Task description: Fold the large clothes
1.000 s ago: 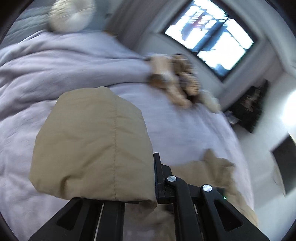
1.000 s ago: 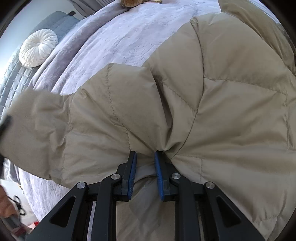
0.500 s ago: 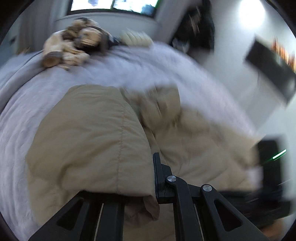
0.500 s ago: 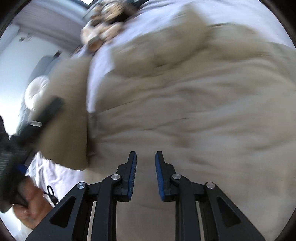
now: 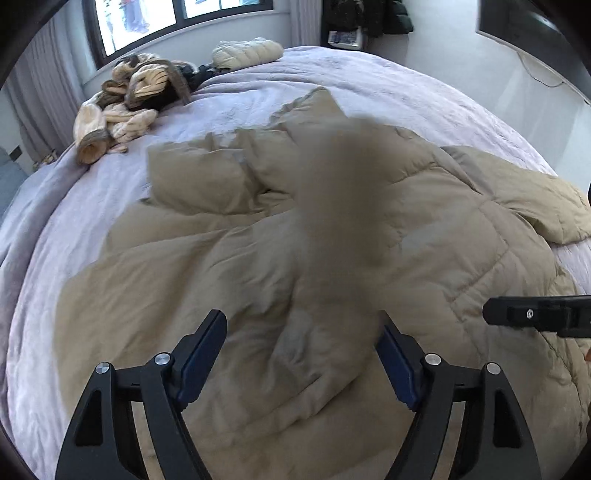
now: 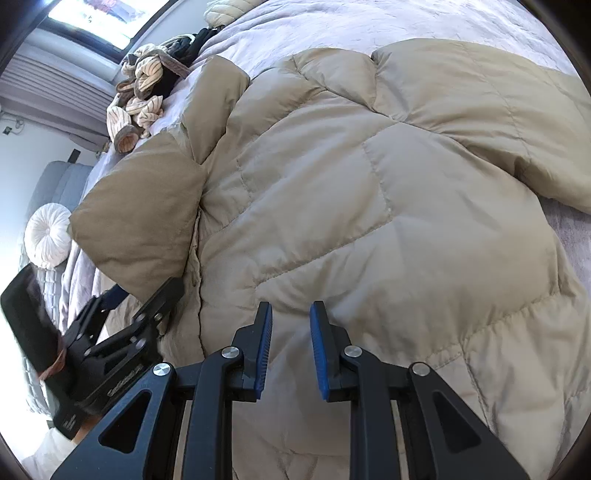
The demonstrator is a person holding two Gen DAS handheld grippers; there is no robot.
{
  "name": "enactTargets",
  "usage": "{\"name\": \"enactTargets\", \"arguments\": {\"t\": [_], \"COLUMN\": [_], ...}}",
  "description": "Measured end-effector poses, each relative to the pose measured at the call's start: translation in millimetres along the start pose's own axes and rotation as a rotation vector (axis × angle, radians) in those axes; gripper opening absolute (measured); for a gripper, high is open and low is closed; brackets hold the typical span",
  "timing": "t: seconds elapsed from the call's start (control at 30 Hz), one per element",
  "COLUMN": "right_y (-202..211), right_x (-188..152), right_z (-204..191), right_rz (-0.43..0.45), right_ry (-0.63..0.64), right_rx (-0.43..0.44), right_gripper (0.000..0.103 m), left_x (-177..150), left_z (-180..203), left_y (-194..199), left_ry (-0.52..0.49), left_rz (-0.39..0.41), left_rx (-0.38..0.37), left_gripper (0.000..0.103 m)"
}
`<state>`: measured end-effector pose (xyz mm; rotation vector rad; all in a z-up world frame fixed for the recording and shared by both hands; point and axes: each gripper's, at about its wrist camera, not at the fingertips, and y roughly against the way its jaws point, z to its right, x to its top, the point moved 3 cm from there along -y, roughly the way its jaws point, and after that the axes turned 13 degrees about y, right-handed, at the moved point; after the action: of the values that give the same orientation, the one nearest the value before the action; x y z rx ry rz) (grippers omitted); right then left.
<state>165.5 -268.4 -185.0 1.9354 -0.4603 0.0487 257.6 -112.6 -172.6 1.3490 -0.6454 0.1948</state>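
Note:
A large tan quilted puffer coat [image 5: 424, 236] lies spread on a lilac bedspread [image 5: 74, 206]; it also fills the right wrist view [image 6: 369, 206]. Its sleeve [image 5: 340, 192] is blurred in mid-air, falling across the coat body just ahead of my left gripper [image 5: 301, 354], which is open wide and empty. In the right wrist view the sleeve [image 6: 147, 206] lies folded over the coat's left side. My right gripper [image 6: 291, 347] hovers just above the coat, its jaws a little apart and holding nothing. The left gripper also shows at the lower left in the right wrist view [image 6: 122, 332].
A heap of striped and brown clothes [image 5: 136, 96] and a cream puffer jacket [image 5: 247, 51] lie at the far side of the bed below a window [image 5: 147, 18]. A round white cushion [image 6: 48, 236] lies by the grey headboard. A dark TV [image 5: 535, 26] hangs at the right.
My left gripper swung the sleeve over the coat body and opened, letting it go. My right gripper let go of the coat fold and drew back a little.

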Motion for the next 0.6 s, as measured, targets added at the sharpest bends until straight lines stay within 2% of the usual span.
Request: {"name": "enactTargets", "arguments": {"t": [0.03, 0.1, 0.13, 0.17, 0.2, 0.33, 0.4, 0.5, 0.6], "right_y": [-1, 13, 17, 20, 24, 20, 14, -6, -19], "right_x": [3, -6, -7, -6, -8, -10, -13, -2, 5], "right_z": [-5, -3, -5, -10, -12, -28, -32, -37, -31], "right_rz": [-0.001, 0.003, 0.008, 0.014, 0.020, 0.014, 0.010, 0.018, 0.039], "right_ry": [0.001, 0.009, 0.015, 0.020, 0.022, -0.014, -0.035, -0.055, -0.102], "right_rx": [-0.002, -0.007, -0.007, -0.004, 0.007, 0.117, 0.159, 0.158, 0.116], "right_gripper": [0.038, 0.063, 0.069, 0.080, 0.083, 0.084, 0.085, 0.085, 0.085], "left_x": [-2, -8, -13, -16, -23, -56, -71, -85, -80], "left_z": [-7, -23, -36, -49, -65, -136, -163, -185, -196], "left_y": [7, 19, 29, 35, 43, 61, 54, 31, 17], "left_ry": [0.019, 0.052, 0.075, 0.096, 0.122, 0.269, 0.306, 0.330, 0.364], "left_rz": [-0.002, 0.007, 0.025, 0.042, 0.058, 0.036, -0.017, -0.073, -0.050], "left_rx": [-0.011, -0.018, 0.002, 0.034, 0.072, 0.209, 0.270, 0.312, 0.329], "left_gripper": [0.081, 0.081, 0.081, 0.081, 0.081, 0.081, 0.081, 0.081, 0.081]}}
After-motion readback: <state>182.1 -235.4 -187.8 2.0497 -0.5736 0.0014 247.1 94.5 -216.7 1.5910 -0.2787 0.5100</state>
